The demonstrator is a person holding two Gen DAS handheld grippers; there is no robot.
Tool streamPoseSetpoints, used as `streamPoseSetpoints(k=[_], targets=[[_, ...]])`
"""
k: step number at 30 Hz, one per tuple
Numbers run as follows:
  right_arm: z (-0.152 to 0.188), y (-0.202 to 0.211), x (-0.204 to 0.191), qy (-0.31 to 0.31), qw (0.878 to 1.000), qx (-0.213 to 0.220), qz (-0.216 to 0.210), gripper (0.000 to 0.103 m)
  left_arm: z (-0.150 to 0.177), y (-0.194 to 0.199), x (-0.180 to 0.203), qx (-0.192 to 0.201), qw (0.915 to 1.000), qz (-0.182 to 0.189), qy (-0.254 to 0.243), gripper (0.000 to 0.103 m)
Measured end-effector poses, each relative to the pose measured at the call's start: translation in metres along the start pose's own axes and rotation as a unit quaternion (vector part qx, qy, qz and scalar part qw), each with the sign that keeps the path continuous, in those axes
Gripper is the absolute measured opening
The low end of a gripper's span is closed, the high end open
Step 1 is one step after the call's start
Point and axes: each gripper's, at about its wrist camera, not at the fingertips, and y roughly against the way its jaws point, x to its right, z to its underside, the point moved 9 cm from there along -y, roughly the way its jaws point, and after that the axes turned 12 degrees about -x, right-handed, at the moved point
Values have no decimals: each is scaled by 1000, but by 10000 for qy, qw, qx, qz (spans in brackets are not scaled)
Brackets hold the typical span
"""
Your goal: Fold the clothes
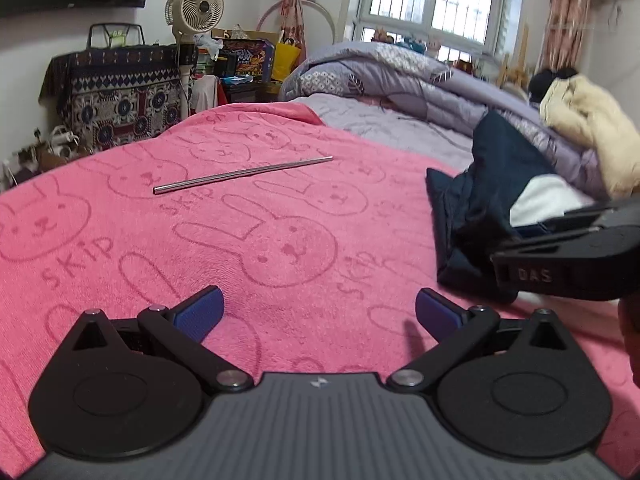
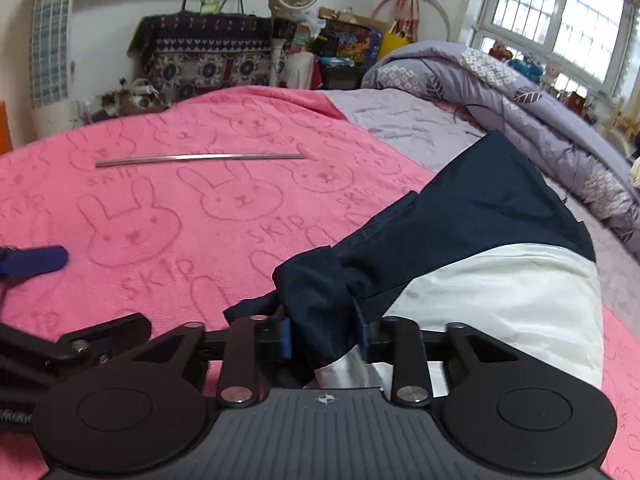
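Note:
A navy and white garment point(image 2: 460, 220) lies bunched at the right side of the pink rabbit-print towel point(image 2: 160, 208). My right gripper point(image 2: 324, 334) sits low at the garment's near edge. A fold of navy cloth stands between its blue pads point(image 2: 286, 338), which are parted and do not visibly squeeze it. My left gripper point(image 1: 320, 312) hovers just above the bare pink towel point(image 1: 280, 240) to the garment's left, wide open with nothing between its fingers. In the left wrist view the garment point(image 1: 492, 184) is at the right, with the right gripper's black body point(image 1: 568, 264) across it.
A thin metal rod point(image 1: 240, 174) lies on the towel beyond both grippers. A rolled purple quilt point(image 1: 400, 76) and a cream garment point(image 1: 580, 120) are heaped at the bed's far right. A draped cabinet point(image 1: 120, 92) and a fan point(image 1: 196, 8) stand past the bed.

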Motion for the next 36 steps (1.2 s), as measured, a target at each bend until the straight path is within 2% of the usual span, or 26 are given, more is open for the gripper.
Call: streamPoseSetpoints(k=[1,2,3,5,7,9,10,11,12,13,15,17,19,21,23,24,25,27,30,32,33,34,36], targets=[[2,7,1,-87,9995,-31,-302,62,-1,1,-1,-2,10000,42,48,103],[5,17,2,-206,9964,-65,-814,85,-3,3,-1,-30,9999,49,118,103],[10,29,5,-312,9912,-57,-1289,96,-9,9,1,46,9999,60,143,101],[17,60,18,-511,9832,244,-1734,96,-24,23,7,288,9994,95,148,100],[20,91,47,-793,9813,738,-1591,94,-40,36,19,527,9985,128,27,100],[20,108,88,-1188,9828,1034,-962,90,-56,42,43,694,9968,180,-346,101],[17,106,109,-1301,9852,982,-536,80,-63,41,58,718,9956,227,-553,101],[13,104,130,-1417,9855,927,-145,74,-66,33,71,699,9948,181,-722,102],[7,96,146,-1568,9839,861,14,65,-69,23,84,663,9939,99,-876,102],[0,88,162,-1719,9817,794,172,63,-72,13,97,627,9927,16,-1029,102],[-13,73,194,-2011,9762,661,472,58,-68,-17,110,304,9916,-261,-1233,102],[-30,47,215,-2073,9754,484,573,55,-53,-44,108,-210,9903,-510,-1273,102],[-47,7,211,-1792,9825,42,512,52,-36,-54,96,-530,9918,-479,-1060,103],[-60,-38,199,-1438,9879,-413,412,50,-25,-49,81,-597,9954,-323,-670,103],[-67,-71,170,-983,9929,-550,387,49,-20,-41,69,-573,9964,-381,-498,103],[-70,-78,152,-732,9955,-475,381,42,-19,-37,65,-544,9964,-442,-468,103],[-74,-84,139,-581,9970,-417,307,40,-19,-33,62,-511,9964,-509,-453,103],[-83,-94,113,-296,9990,-309,161,40,-23,-20,57,-333,9972,-594,-295,102],[-88,-105,108,-395,9988,-260,-124,41,-37,1,56,54,9988,-489,-39,100],[-92,-108,112,-667,9964,-175,-501,47,-47,3,69,218,9988,-370,-247,100],[-93,-106,114,-792,9940,-147,-741,56,-49,1,77,249,9980,-390,-420,100],[-93,-100,118,-867,9926,-116,-839,59,-52,0,85,281,9970,-411,-594,100],[-94,-88,125,-1020,9894,-51,-1029,60,-44,-21,91,73,9937,-665,-904,103]])
